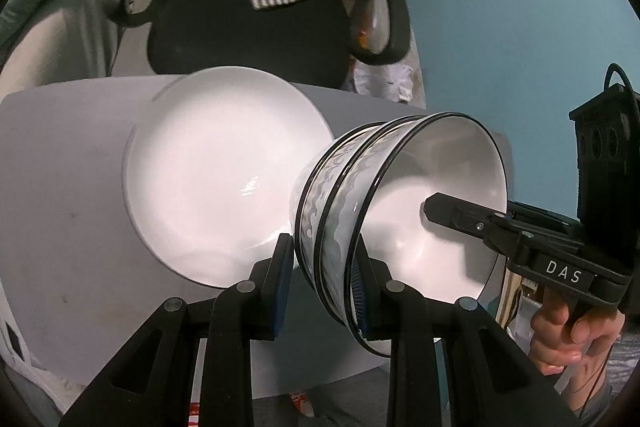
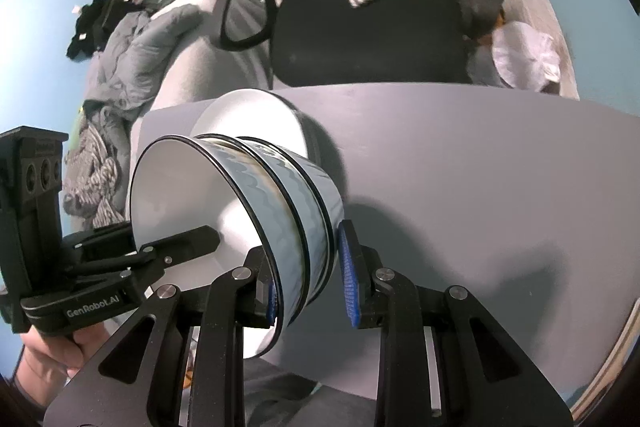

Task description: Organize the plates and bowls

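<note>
A stack of nested bowls, white inside with black rims and a blue-grey wave band, hangs tilted over the grey table. My left gripper is shut on the stack's near rim, one blue pad inside and one outside. From the opposite side the right gripper's finger reaches into the top bowl. In the right wrist view my right gripper is shut on the same bowls, and the left gripper's finger lies inside. A white plate lies on the table just left of the bowls, and shows again as the plate behind them.
A black office chair with a grey striped garment draped over it stands behind the table. A person's hand holds the right gripper's handle. Rumpled bedding lies off to the left. The table stretches bare to the right.
</note>
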Tool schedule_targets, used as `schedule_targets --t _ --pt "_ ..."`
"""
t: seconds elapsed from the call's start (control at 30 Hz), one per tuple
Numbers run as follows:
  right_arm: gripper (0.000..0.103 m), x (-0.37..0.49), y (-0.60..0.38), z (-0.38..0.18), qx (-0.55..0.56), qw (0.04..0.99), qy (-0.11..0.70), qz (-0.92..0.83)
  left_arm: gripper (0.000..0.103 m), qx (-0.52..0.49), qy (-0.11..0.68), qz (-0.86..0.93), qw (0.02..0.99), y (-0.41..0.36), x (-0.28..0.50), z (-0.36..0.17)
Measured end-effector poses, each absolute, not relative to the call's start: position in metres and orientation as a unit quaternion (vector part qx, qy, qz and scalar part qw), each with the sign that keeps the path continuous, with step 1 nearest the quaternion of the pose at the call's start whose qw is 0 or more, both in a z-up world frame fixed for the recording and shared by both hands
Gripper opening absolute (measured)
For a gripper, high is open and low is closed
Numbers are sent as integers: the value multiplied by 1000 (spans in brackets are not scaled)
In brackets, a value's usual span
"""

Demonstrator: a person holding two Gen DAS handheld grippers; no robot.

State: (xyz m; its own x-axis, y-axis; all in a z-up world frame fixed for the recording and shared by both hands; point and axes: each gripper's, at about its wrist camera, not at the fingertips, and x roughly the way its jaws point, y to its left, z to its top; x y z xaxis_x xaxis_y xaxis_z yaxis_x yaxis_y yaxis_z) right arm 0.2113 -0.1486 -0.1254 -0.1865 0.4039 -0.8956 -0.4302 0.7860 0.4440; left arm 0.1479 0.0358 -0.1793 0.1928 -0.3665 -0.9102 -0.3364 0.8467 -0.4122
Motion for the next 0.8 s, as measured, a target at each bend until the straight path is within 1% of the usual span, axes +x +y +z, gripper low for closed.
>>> schedule_targets --t 0.4,0.8 --pt "26 212 -92 -142 -35 619 702 349 26 -296 642 18 707 81 141 -199" --pt "24 214 -70 -168 -46 598 723 343 26 -299 651 39 696 101 149 -222"
